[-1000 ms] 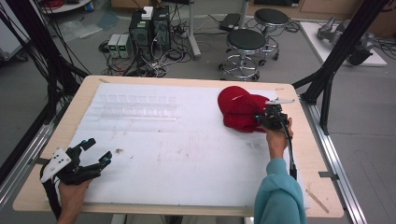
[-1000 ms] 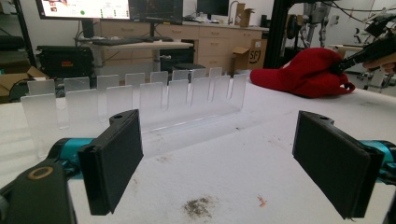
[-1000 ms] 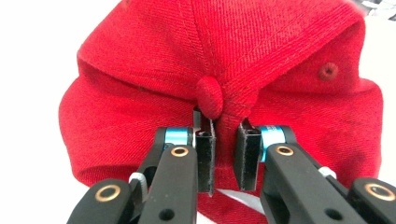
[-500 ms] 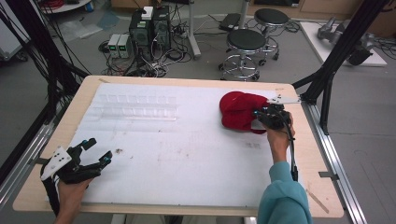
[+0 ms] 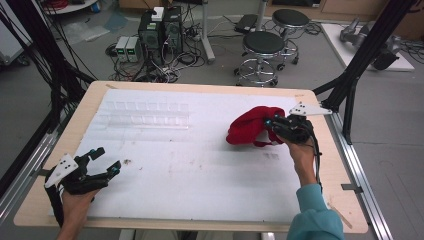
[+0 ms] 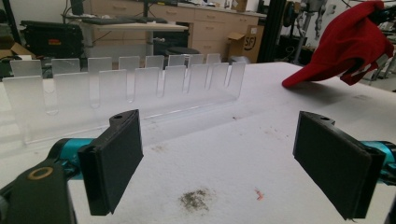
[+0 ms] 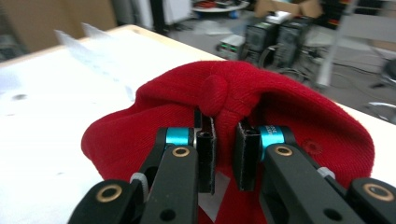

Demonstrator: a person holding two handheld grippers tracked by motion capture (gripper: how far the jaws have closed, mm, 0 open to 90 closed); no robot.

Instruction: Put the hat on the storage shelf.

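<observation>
Clearly the right claw (image 7: 223, 154) has its jaws nearly closed, pinching a fold of the red cap (image 5: 248, 131) near the crown button, and the cap hangs from it over the right half of the worktop (image 5: 200, 170), its brim dipping toward the white surface. The left claw (image 6: 233, 163) rests near the front left corner with its jaws spread wide and nothing between them. Because the hold is on a thin gather of soft cloth, the fabric could likely creep out of the pads and the cap would drop. A trailing brim might also drag on the worktop, or catch a slot of the clear acrylic rack (image 5: 145, 114) if the cap is carried that way.
</observation>
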